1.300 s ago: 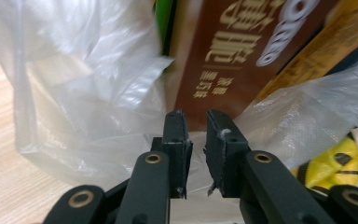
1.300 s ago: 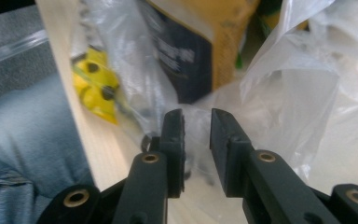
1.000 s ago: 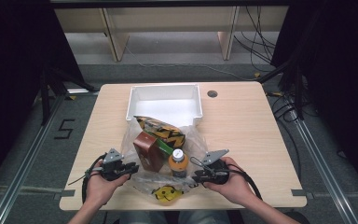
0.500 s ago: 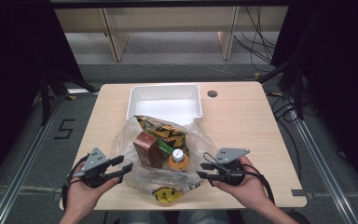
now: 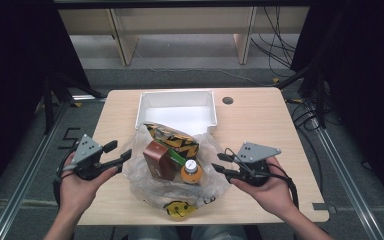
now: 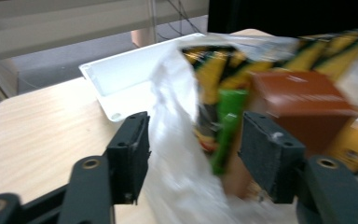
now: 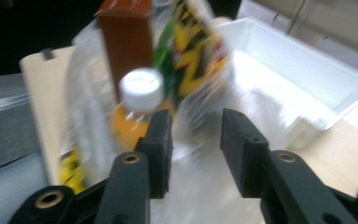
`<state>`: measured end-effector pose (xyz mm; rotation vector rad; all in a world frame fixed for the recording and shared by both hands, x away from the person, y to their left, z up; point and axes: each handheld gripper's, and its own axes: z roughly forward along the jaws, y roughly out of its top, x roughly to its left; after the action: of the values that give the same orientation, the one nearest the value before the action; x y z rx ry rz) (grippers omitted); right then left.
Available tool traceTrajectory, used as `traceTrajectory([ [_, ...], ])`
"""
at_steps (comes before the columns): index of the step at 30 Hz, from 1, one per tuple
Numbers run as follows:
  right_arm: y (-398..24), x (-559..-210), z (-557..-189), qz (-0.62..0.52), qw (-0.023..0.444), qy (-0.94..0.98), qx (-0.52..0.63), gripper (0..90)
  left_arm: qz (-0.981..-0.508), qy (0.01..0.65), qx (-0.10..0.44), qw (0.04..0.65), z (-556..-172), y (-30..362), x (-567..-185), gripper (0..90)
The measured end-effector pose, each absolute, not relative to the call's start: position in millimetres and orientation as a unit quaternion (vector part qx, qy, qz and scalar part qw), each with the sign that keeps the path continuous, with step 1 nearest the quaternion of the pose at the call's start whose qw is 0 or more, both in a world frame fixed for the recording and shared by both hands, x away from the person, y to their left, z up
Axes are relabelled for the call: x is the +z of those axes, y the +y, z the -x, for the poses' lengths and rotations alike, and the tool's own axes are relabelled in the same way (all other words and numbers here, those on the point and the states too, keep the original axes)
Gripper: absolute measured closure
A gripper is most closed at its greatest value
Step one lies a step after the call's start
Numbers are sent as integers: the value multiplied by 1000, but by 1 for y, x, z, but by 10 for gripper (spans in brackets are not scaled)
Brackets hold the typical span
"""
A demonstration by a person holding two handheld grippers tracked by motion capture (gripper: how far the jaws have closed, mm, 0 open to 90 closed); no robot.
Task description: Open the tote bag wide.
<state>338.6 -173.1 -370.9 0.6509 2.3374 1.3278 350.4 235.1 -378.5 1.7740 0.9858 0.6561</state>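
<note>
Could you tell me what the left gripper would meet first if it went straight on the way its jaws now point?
Most likely the clear plastic bag: the open left gripper frames its crinkled film. Behind it sit a yellow snack packet and a brown carton, though depth is blurred.

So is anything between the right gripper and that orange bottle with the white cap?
Yes. The orange bottle sits inside the clear plastic bag, so the bag's film lies between it and the right gripper. The fingers are open, beside the bag. Nothing else visible blocks the way.
</note>
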Motion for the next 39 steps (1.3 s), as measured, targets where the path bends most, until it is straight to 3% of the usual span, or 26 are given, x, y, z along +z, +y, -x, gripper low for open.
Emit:
traceTrajectory([
  [4, -171, -369, -364, -232, 206, 832, 459, 550, -735, 410, 239, 485, -381, 238, -385, 357],
  [7, -168, -372, -375, -246, 196, 835, 451, 539, -739, 409, 221, 488, -391, 239, -389, 361],
  [11, -163, -379, -388, -249, 180, 845, 439, 573, -735, 431, 189, 487, -404, 241, -400, 490],
  [15, -158, -384, -396, -217, 177, 871, 403, 853, -746, 431, 178, 475, -413, 241, -411, 601],
  [17, -156, -385, -397, -225, 168, 875, 395, 895, -749, 429, 179, 472, -415, 241, -412, 662],
  [26, -162, -383, -412, -253, 181, 859, 407, 900, -752, 441, 158, 464, -429, 236, -419, 868],
  [39, -166, -401, -426, -292, 176, 855, 391, 900, -730, 472, 163, 467, -439, 234, -433, 892],
])
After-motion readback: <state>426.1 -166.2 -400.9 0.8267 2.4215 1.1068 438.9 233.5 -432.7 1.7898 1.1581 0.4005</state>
